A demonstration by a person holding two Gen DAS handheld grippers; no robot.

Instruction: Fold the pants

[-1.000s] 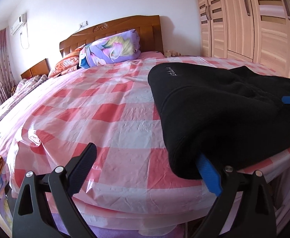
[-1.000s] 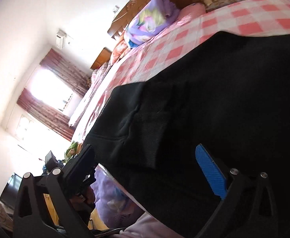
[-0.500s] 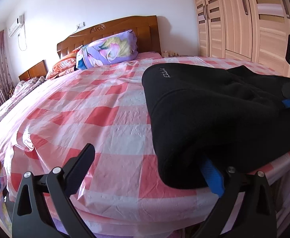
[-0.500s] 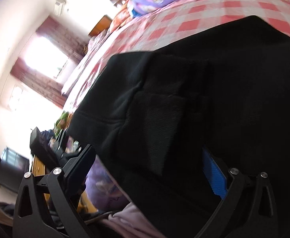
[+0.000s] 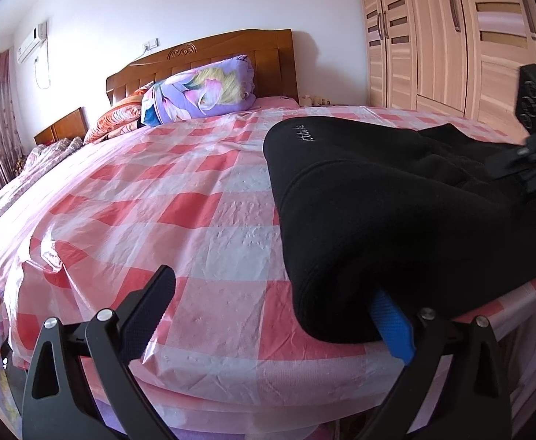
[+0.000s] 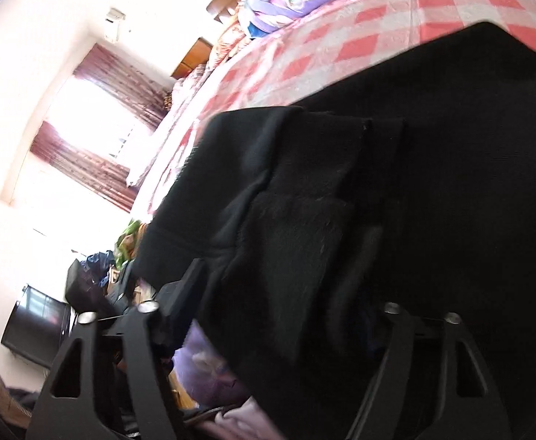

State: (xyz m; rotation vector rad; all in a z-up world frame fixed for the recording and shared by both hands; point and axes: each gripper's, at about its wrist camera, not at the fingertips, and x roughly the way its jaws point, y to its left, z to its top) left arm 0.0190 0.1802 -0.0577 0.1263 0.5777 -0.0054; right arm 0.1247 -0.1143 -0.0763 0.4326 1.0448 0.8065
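Across the bed, on its pink-and-white checked cover, the black pants lay toward three o'clock of the left wrist view, one rounded end reaching over the bed's near edge at about five o'clock. The left hand-held gripper stood spread wide: its blue finger was tucked under that overhanging end, its black finger hung free over the cover at seven o'clock, and nothing was pinched. The right hand-held gripper sat at three o'clock in that view, on the pants. Seen from its own camera, its jaws were closing with folds of the pants between them; whether the pads already pressed the cloth could not be told. A purple floral pillow lay against the wooden headboard at twelve o'clock.
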